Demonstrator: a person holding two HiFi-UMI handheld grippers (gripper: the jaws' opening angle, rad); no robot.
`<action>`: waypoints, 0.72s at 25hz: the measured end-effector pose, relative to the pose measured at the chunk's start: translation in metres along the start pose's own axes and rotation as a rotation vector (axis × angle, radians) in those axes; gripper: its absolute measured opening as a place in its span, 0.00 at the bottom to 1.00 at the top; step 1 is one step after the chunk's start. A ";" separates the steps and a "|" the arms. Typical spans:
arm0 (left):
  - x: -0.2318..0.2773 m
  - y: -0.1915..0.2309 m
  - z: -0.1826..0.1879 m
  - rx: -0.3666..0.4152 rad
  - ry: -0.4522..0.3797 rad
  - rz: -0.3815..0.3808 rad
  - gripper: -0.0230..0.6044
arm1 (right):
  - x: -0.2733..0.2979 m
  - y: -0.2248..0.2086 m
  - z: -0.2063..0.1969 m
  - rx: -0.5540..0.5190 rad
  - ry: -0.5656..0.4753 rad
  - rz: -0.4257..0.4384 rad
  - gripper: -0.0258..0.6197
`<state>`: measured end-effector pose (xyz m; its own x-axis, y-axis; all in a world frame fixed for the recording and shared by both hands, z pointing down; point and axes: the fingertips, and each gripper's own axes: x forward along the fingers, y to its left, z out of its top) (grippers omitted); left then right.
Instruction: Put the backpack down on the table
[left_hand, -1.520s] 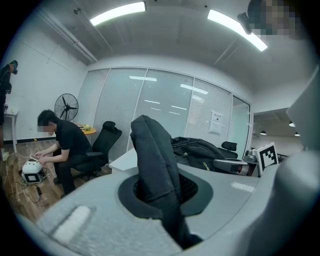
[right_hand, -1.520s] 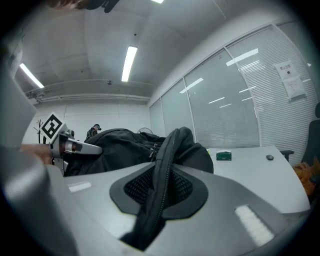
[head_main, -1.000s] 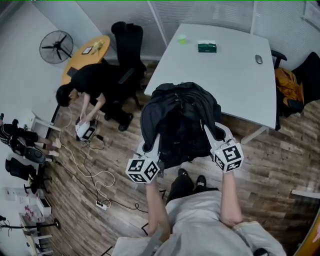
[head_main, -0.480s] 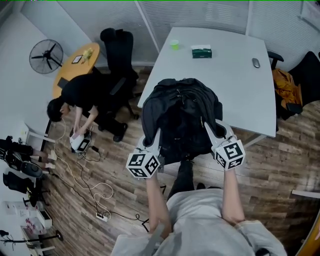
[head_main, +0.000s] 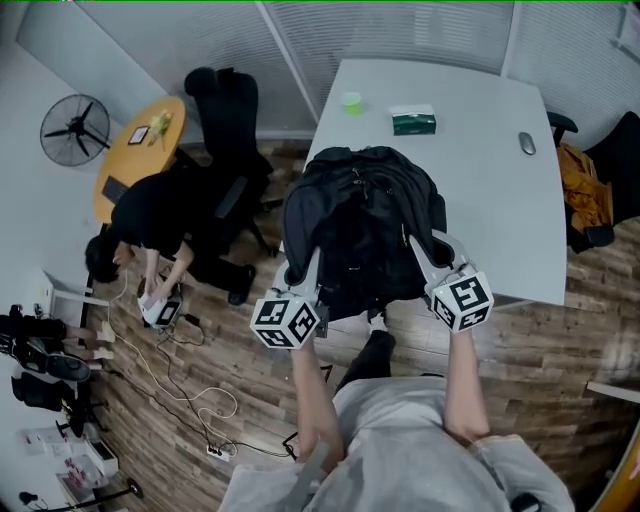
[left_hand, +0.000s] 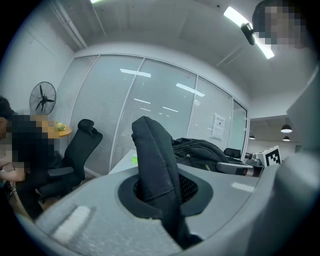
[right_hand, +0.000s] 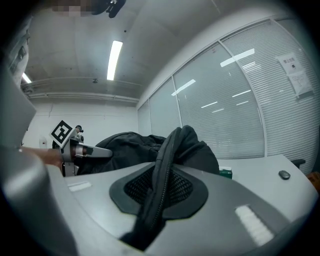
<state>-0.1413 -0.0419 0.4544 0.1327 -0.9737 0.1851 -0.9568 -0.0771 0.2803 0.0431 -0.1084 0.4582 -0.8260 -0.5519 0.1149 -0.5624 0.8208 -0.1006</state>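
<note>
The black backpack (head_main: 360, 225) hangs over the near left edge of the white desk (head_main: 500, 200), with the left gripper (head_main: 303, 280) at its left side and the right gripper (head_main: 432, 262) at its right. Whether it touches the desk is hard to tell from above. Only the gripper views show the grips: the left jaws pinch a padded strap (left_hand: 156, 165), the right jaws a narrower strap (right_hand: 164, 172).
</note>
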 end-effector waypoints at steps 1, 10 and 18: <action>0.011 0.007 0.005 -0.001 0.001 -0.006 0.08 | 0.012 -0.005 0.003 0.003 0.001 -0.003 0.11; 0.105 0.057 0.037 -0.009 0.015 -0.081 0.08 | 0.093 -0.057 0.018 0.006 0.012 -0.069 0.11; 0.165 0.098 0.043 -0.007 0.066 -0.108 0.08 | 0.129 -0.100 0.008 0.007 0.084 -0.133 0.12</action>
<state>-0.2246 -0.2197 0.4720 0.2520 -0.9435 0.2152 -0.9343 -0.1793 0.3082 -0.0078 -0.2627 0.4757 -0.7383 -0.6410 0.2098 -0.6670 0.7402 -0.0856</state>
